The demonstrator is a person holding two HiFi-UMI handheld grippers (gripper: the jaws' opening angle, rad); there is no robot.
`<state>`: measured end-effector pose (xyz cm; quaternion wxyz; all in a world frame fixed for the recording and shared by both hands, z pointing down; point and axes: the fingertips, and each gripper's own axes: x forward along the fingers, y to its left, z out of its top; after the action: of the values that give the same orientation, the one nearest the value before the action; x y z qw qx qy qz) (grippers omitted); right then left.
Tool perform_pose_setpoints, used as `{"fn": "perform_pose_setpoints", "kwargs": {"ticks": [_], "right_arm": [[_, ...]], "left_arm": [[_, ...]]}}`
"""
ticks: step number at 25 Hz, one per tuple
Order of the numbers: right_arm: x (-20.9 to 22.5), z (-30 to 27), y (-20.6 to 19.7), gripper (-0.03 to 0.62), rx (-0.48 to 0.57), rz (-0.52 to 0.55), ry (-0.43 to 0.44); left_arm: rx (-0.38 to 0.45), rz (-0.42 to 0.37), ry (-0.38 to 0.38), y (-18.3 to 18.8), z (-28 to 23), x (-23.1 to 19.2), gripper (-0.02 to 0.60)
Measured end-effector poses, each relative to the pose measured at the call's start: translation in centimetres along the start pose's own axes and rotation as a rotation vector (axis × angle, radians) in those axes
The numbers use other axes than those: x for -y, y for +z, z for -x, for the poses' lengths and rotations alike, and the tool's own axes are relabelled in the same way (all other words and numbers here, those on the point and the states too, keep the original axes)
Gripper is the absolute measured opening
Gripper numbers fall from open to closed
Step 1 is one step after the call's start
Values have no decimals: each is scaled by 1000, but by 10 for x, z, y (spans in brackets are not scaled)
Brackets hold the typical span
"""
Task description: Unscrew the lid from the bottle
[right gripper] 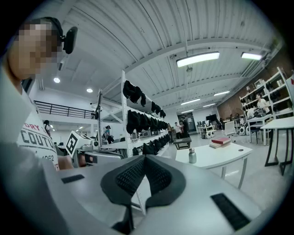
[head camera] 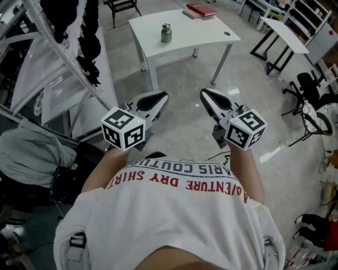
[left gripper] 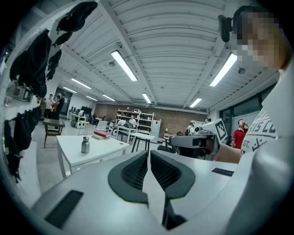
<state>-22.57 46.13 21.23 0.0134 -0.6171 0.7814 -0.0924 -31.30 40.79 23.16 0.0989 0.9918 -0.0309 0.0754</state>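
Small green-grey metal bottle point(head camera: 166, 32) with silver screw lid point(head camera: 166, 25) upright on white rectangular table point(head camera: 200, 37), upper centre of head view; lid on; flat red book point(head camera: 202, 9) at table's top edge, apart from bottle; left gripper point(head camera: 160, 97) and right gripper point(head camera: 206, 96) side by side at frame centre, well short of table; both claws clenched, pads together, nothing between them.

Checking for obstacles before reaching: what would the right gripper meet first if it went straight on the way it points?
Nothing close: the right gripper aims over the floor, left of the white table. First in line seem the dark bags on the far rack, though depth is unclear.
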Motion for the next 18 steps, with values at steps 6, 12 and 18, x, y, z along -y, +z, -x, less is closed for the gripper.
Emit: {"fn": "perform_pose_setpoints", "kwargs": {"ticks": [6,12,18], "right_arm": [[12,9,-4,26,-2,-20,-28],[29,10,-9,110,-11,-26,-71],[55,0,-16,240,-31,-36,-111]], "left_arm": [[0,-11,-2,-1,-4,1,43],[-4,26,13,-6,-8,-13,44],[-32,6,-3,-18,-24,-36,228]]}}
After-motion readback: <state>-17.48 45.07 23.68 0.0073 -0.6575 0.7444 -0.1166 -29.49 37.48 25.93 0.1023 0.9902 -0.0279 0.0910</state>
